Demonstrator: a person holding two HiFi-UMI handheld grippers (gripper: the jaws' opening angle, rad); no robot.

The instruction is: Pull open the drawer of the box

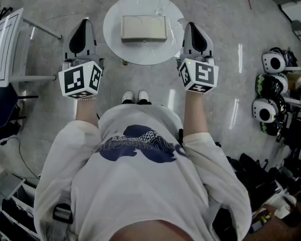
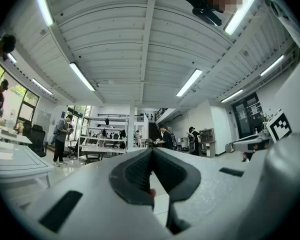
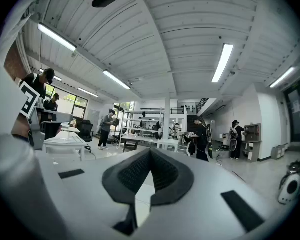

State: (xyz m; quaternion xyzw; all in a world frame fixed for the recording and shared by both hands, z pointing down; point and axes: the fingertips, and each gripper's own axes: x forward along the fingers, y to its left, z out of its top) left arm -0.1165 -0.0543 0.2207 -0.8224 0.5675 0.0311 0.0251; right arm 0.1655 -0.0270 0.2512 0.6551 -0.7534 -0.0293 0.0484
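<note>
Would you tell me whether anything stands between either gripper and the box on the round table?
Nothing visible does. The box lies alone on the round table; the left gripper and right gripper, both shut and empty, flank it with only open space between.

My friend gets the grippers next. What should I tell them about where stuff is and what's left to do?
Left gripper: shut, empty, held level, left of the round table.
Right gripper: shut, empty, held level, right of the table.
Box: in the middle of the table; neither gripper touches it.
Done: nothing yet; from above, the box looks closed.
Left: find the drawer, grip it and pull it open.
</note>
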